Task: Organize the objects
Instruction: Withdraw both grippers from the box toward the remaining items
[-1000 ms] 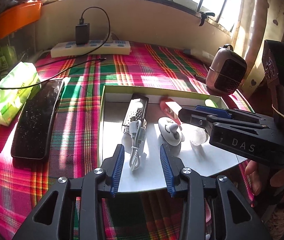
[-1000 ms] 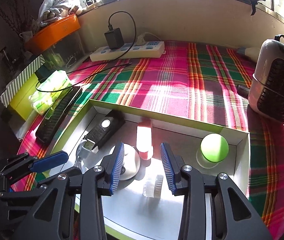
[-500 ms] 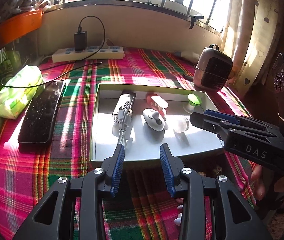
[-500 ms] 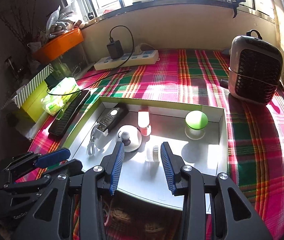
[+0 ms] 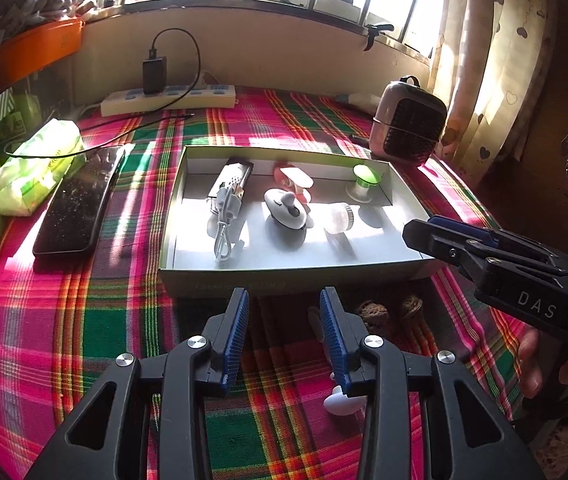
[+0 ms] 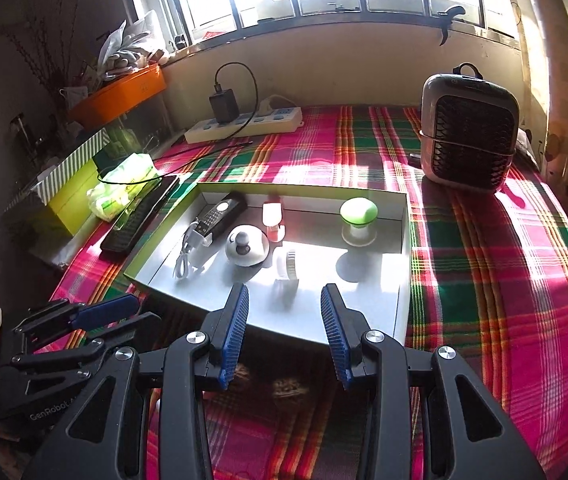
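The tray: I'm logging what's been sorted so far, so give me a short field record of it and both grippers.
tray: shallow box on plaid cloth
contents: remote, white cable, white dome gadget, red-and-white item, green-topped item, clear small jar
outside tray: two walnuts, white piece
left gripper: open, empty
right gripper: open, empty

Woven plaid cloth (image 5: 84,320); matt cardboard tray (image 5: 284,276); glossy black remote (image 5: 76,204).

L wrist: table's near edge, faces window | R wrist: right of it, same heading | shared: tray (image 5: 400,190) (image 6: 402,216)
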Tool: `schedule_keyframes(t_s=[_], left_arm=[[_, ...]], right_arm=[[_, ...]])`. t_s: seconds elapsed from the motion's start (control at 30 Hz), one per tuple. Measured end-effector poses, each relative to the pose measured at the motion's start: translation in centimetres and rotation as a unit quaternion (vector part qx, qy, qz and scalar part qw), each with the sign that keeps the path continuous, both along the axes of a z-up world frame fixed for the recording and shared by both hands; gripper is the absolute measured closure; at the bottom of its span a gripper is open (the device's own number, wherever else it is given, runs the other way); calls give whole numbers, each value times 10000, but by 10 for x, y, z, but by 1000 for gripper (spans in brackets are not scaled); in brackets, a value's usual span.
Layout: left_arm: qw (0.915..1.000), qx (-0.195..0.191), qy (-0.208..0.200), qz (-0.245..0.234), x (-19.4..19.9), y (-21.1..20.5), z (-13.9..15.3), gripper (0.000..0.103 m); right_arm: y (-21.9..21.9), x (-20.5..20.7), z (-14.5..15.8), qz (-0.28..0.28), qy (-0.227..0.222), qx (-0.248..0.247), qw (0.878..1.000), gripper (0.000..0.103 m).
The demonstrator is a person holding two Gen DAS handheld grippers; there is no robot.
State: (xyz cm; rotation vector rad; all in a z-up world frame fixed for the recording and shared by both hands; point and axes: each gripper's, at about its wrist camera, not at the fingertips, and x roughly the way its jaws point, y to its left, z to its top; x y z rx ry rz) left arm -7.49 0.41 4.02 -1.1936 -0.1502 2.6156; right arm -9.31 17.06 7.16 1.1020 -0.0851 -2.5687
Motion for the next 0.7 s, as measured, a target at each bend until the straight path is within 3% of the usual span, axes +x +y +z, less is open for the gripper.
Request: schedule_keyframes(t_s=[0.6, 0.7], left_arm=[[9982, 177, -235, -519, 30, 18, -19, 67], [9977, 189, -244, -607, 36, 20, -22, 66]], right_arm=[[22, 36, -17, -221, 24, 5, 9998, 64], [27, 42, -20, -272, 23, -11, 9996, 56]])
